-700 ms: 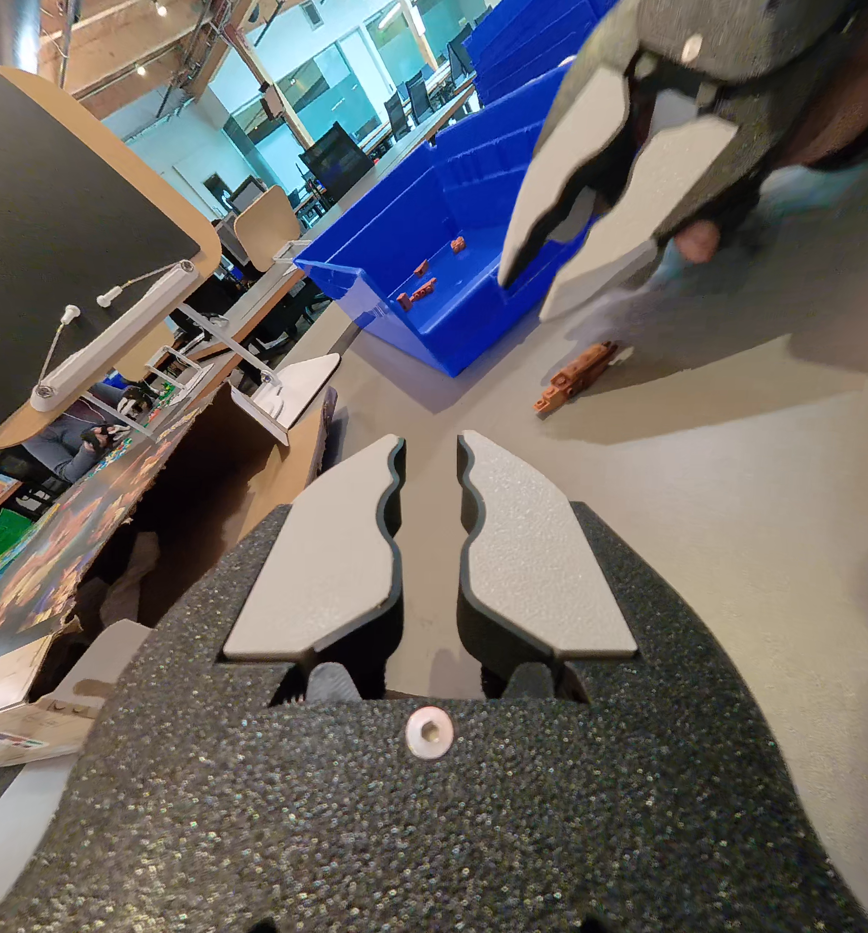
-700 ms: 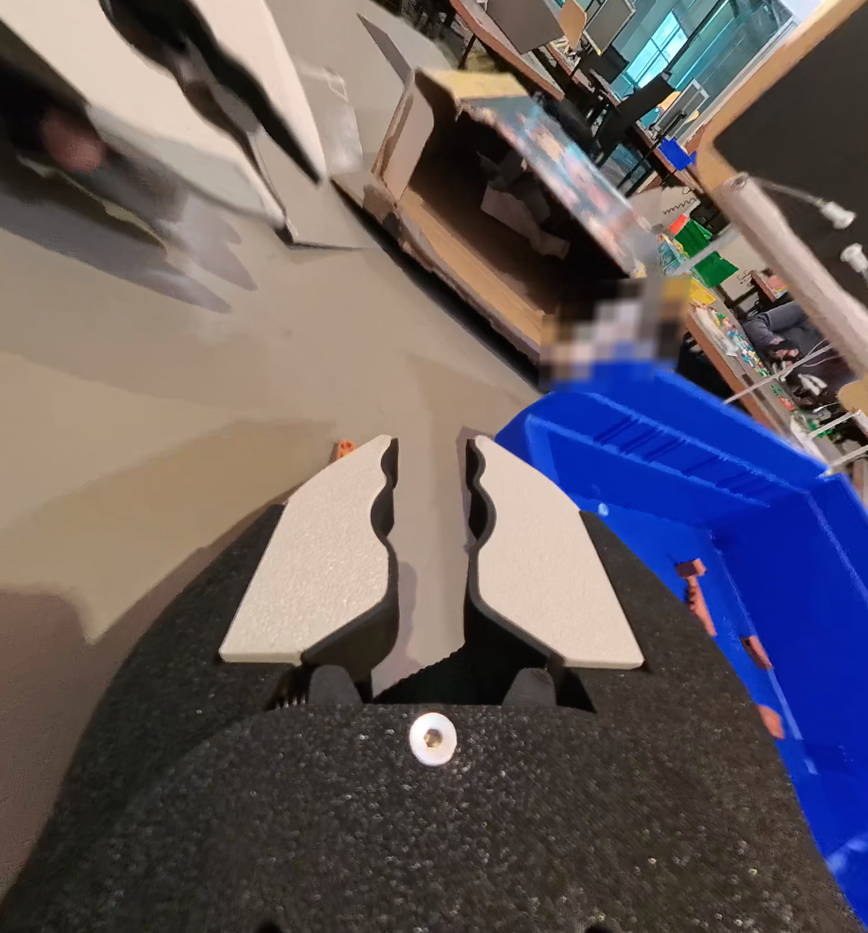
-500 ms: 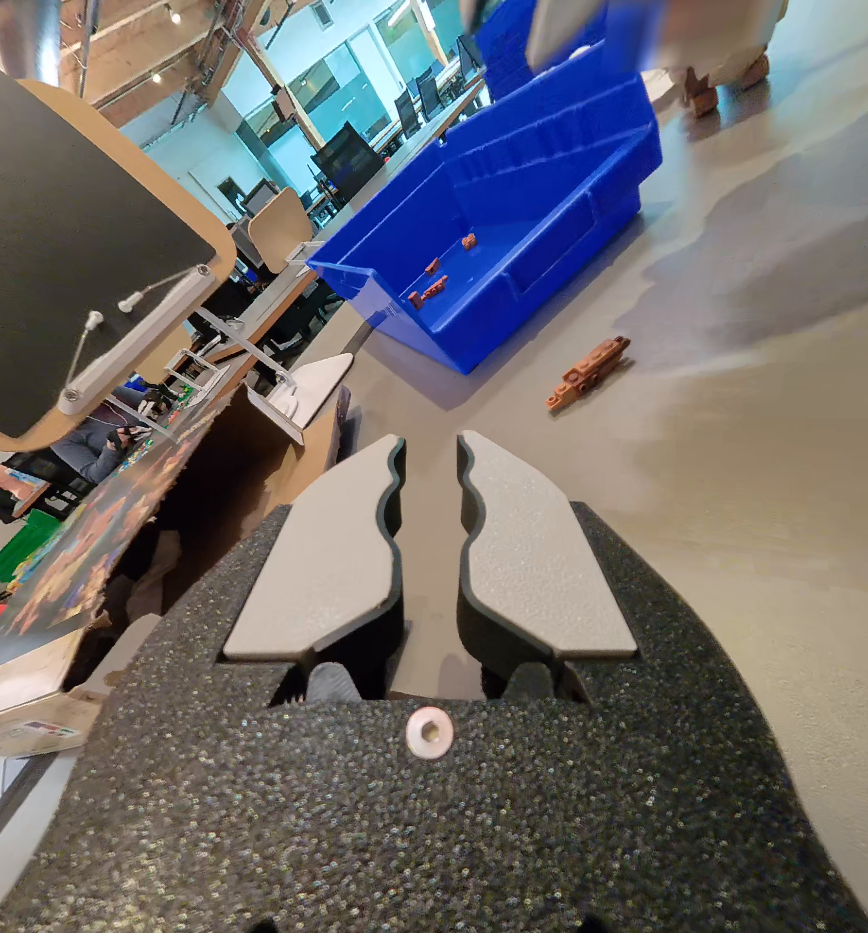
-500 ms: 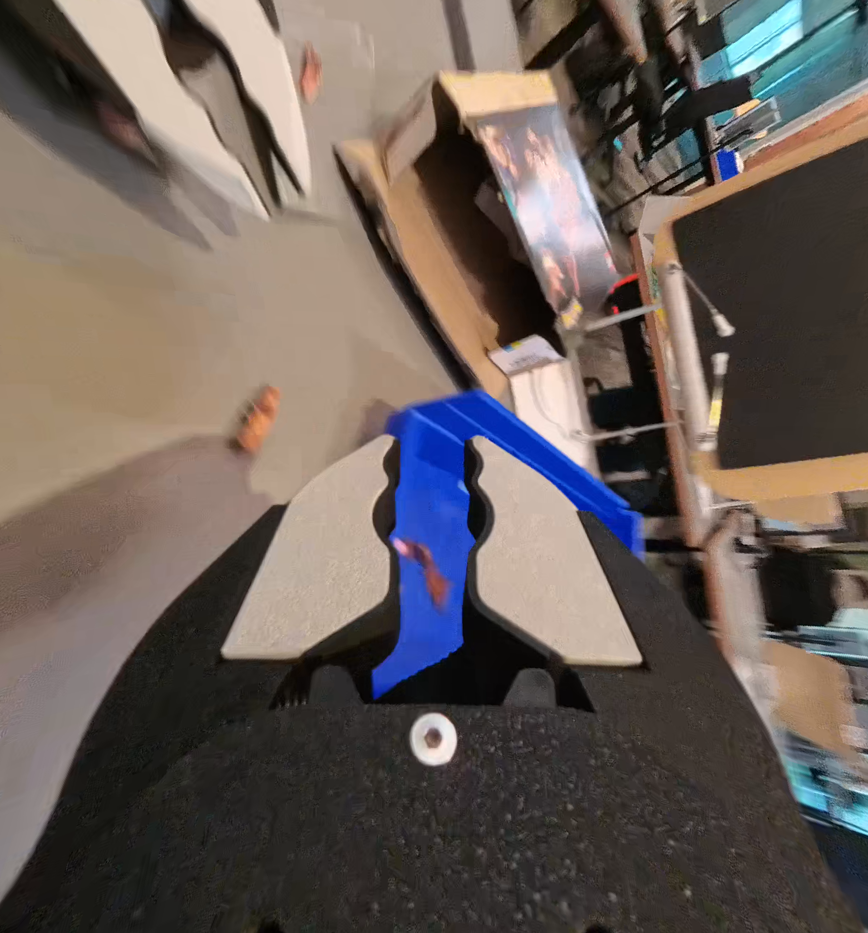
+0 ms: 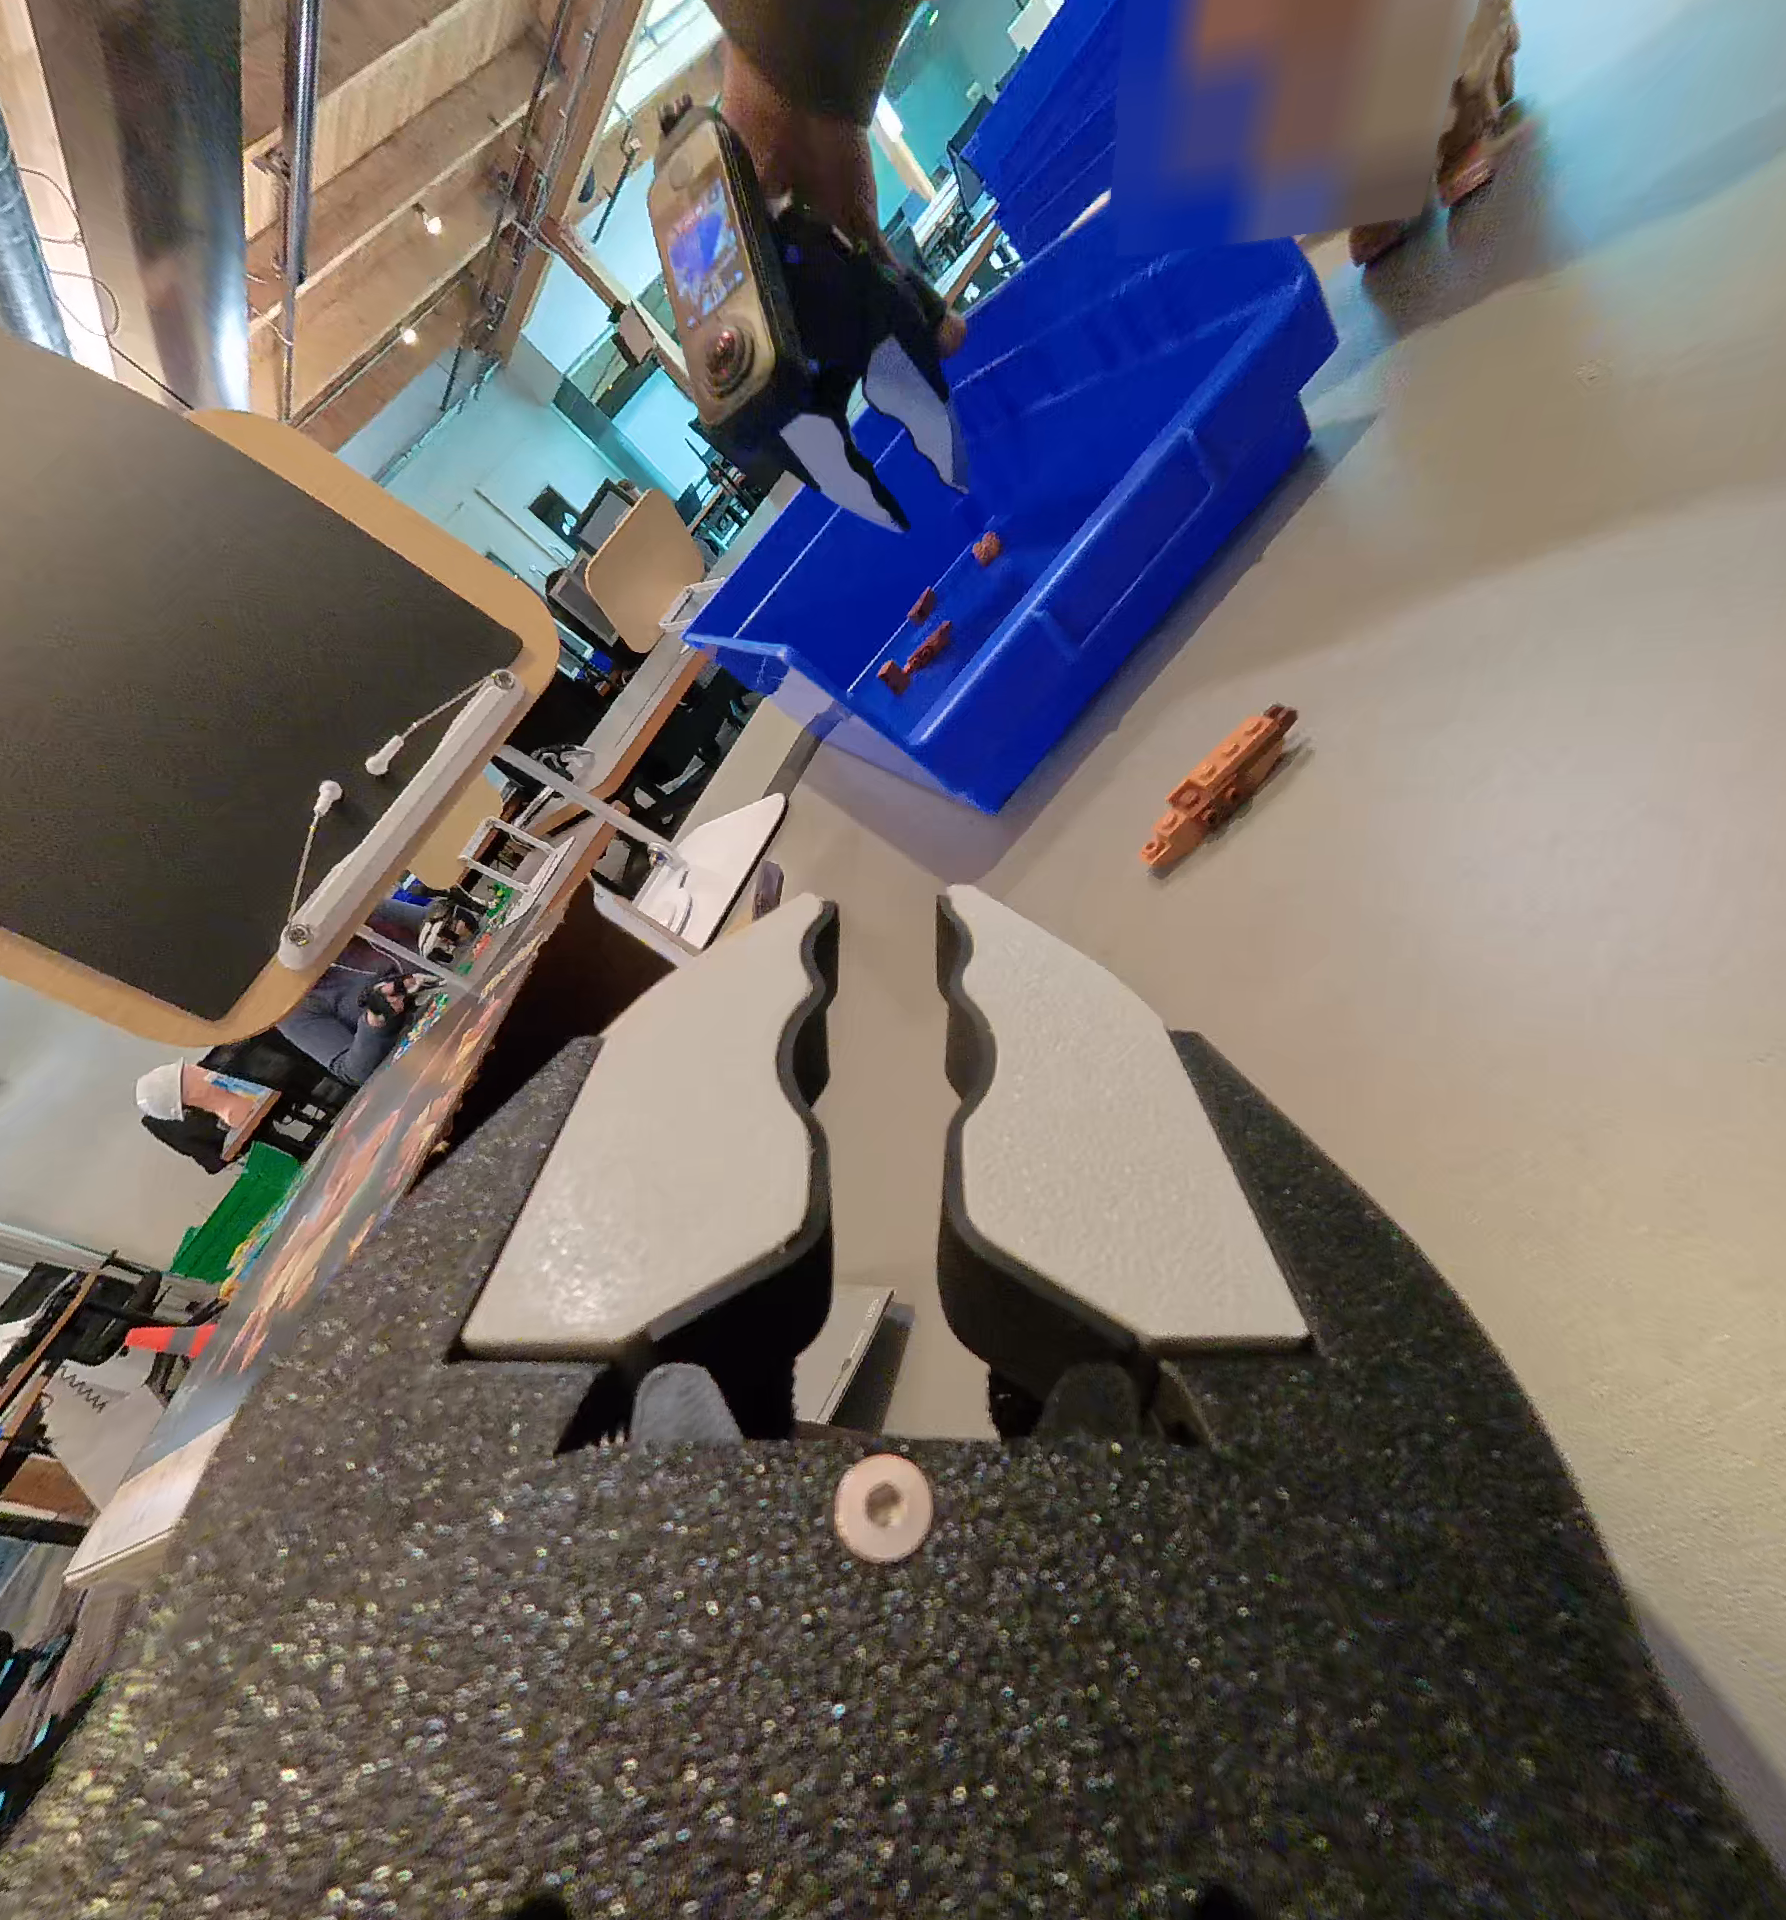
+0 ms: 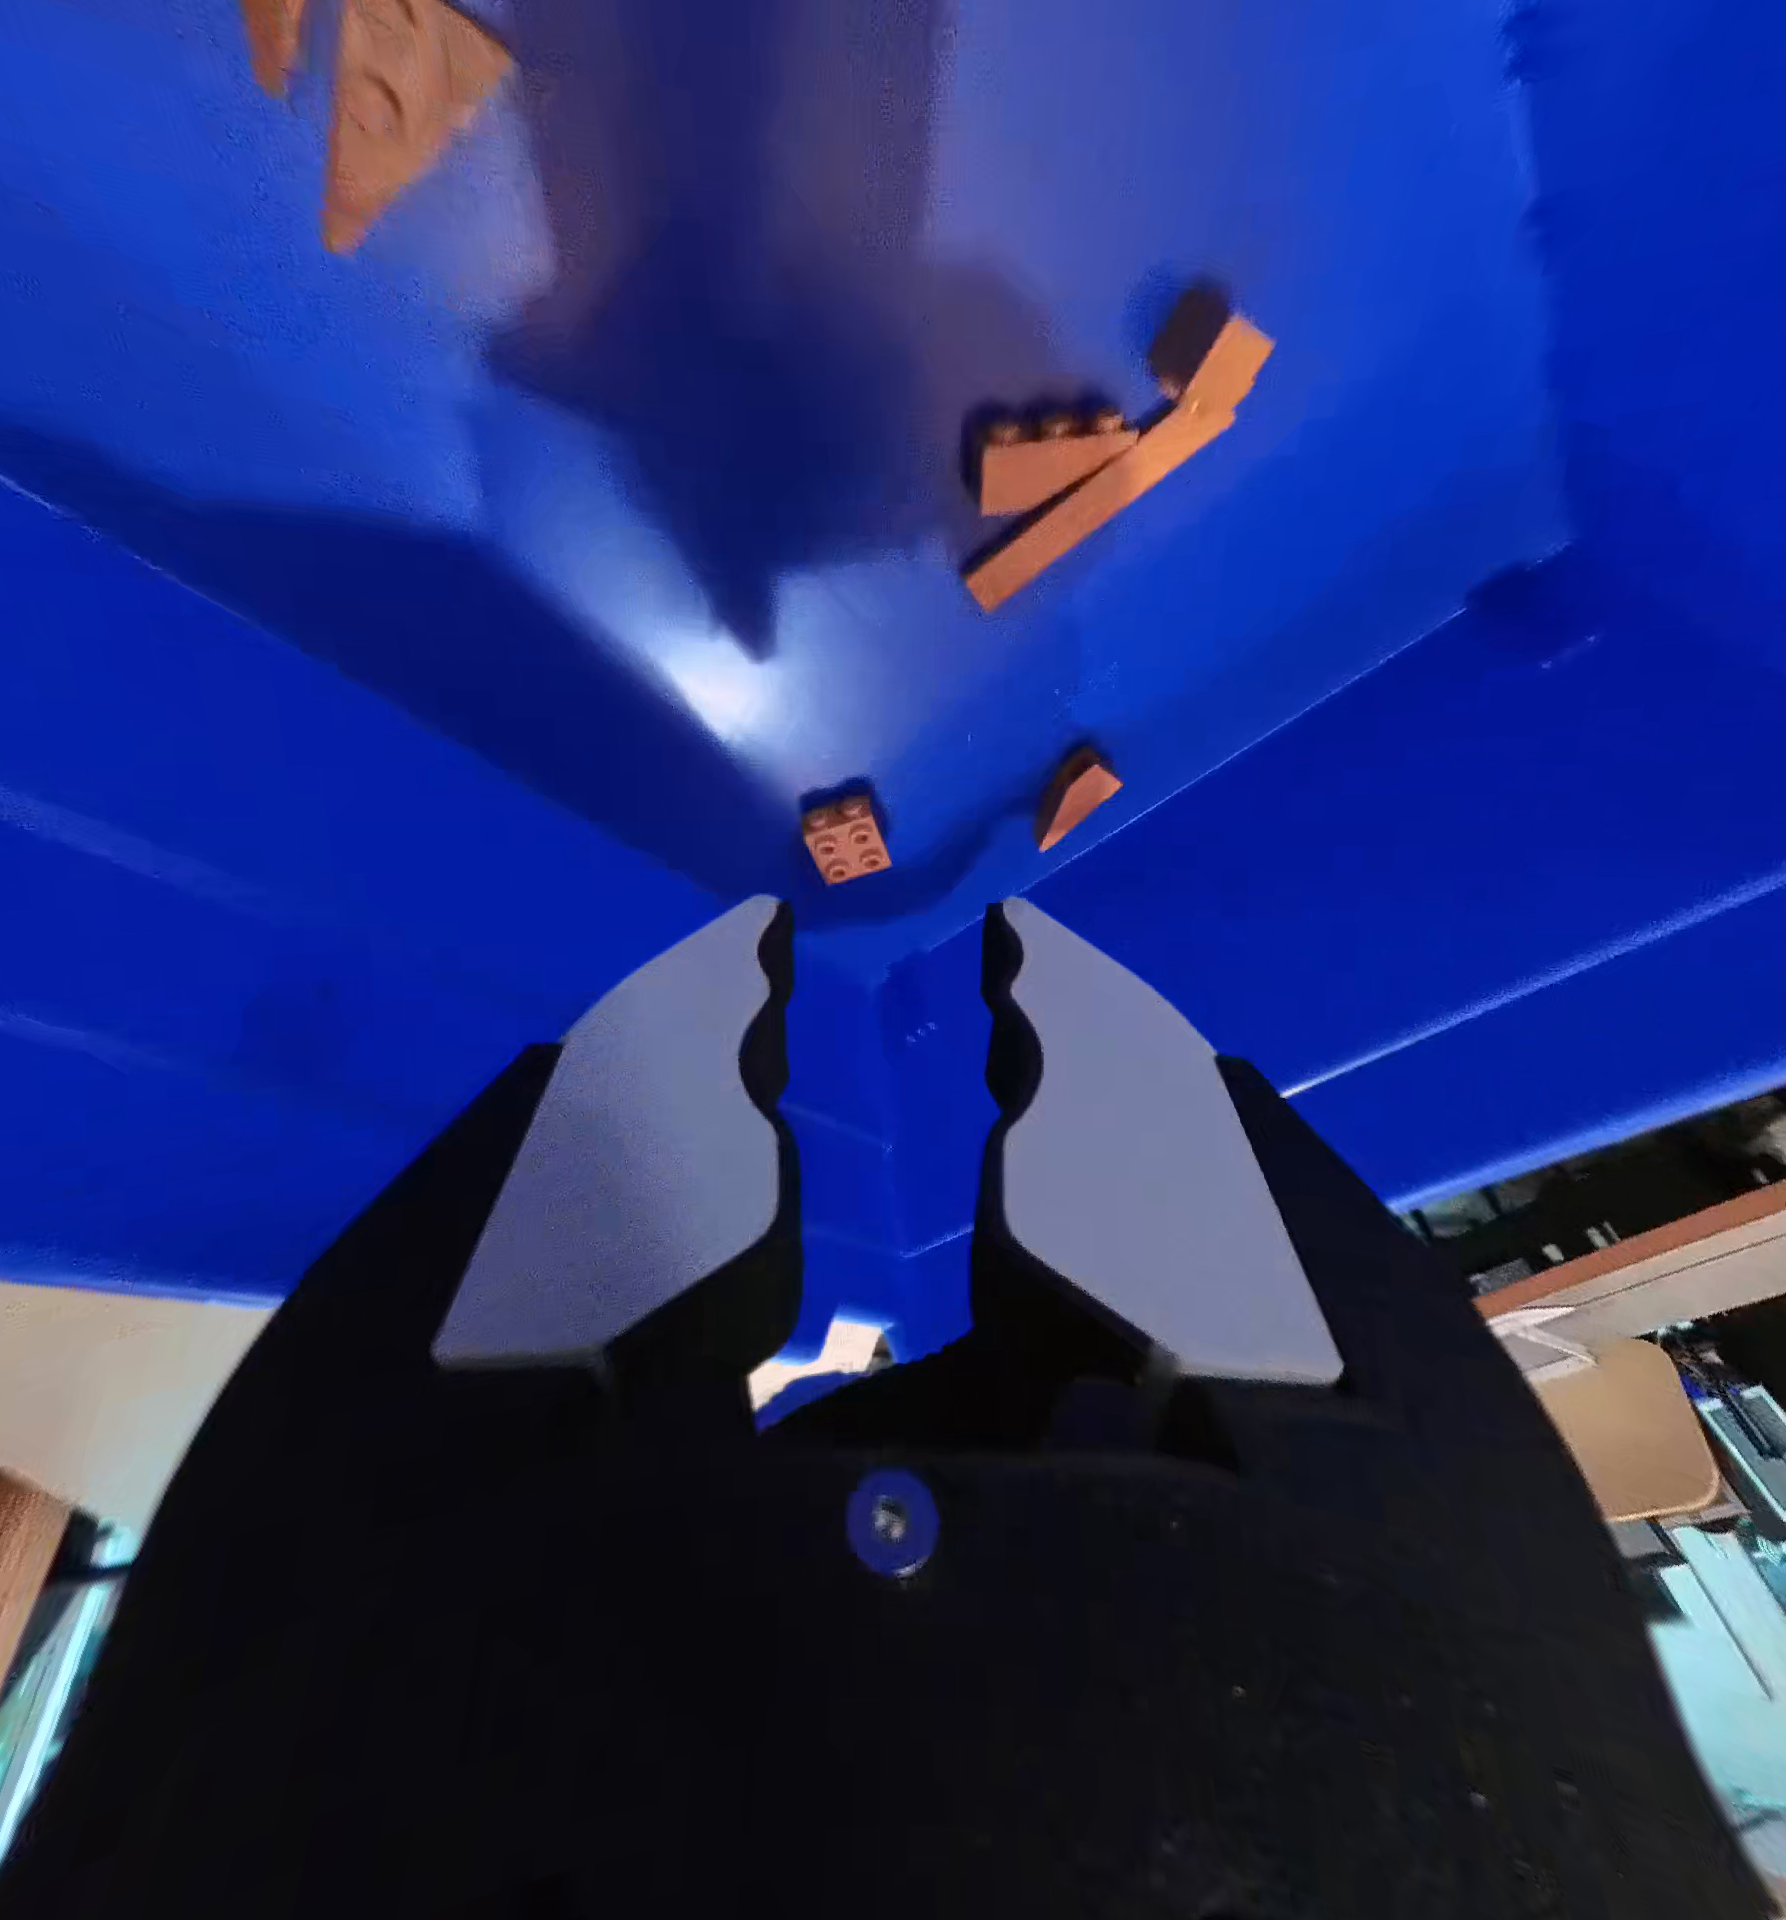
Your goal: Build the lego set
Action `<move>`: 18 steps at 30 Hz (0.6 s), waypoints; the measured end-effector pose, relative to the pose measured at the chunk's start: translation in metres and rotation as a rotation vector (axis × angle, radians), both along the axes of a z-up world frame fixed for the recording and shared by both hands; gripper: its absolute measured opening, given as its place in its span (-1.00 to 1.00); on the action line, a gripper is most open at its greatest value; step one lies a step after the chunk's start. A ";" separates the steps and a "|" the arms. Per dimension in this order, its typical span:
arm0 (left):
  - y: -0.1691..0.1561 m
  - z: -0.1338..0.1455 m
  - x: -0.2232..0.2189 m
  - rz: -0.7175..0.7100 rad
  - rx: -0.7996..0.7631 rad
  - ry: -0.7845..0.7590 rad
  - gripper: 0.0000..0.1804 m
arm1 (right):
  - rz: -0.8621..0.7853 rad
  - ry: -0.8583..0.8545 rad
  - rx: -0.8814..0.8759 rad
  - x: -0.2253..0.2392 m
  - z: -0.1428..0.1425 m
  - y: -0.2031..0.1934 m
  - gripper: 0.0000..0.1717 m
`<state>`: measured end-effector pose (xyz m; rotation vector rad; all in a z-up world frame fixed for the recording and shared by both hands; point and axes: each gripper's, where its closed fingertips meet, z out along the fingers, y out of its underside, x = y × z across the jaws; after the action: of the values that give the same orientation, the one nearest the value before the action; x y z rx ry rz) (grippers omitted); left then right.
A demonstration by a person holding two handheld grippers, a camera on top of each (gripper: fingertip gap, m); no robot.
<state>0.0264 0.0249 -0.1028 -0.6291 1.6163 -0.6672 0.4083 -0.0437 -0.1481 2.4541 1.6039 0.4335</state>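
Over the blue bin [image 6: 245,935] the right gripper [image 6: 884,914] is hanging with its jaws parted and nothing between them, nearest a small square brown brick [image 6: 845,847] lying stud-side up on the bin floor just ahead of the fingertips, with a sloped brown piece [image 6: 1074,795] just beside it and a longer brown cluster [image 6: 1107,457] farther in. Beside the bin, the left gripper [image 5: 884,914] is hovering over the grey table [image 5: 1491,1039], jaws narrowly parted and bare, while a brown brick assembly [image 5: 1221,784] is lying on the table between it and the bin wall, touching neither.
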 end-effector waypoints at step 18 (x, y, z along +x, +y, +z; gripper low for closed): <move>-0.001 -0.005 0.002 -0.006 -0.019 0.018 -0.81 | 0.078 -0.049 -0.158 0.018 -0.043 -0.017 -0.67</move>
<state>0.0284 0.0238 -0.1079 -0.6463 1.6306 -0.6840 0.4261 -0.0608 -0.1909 2.2557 1.6507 0.3603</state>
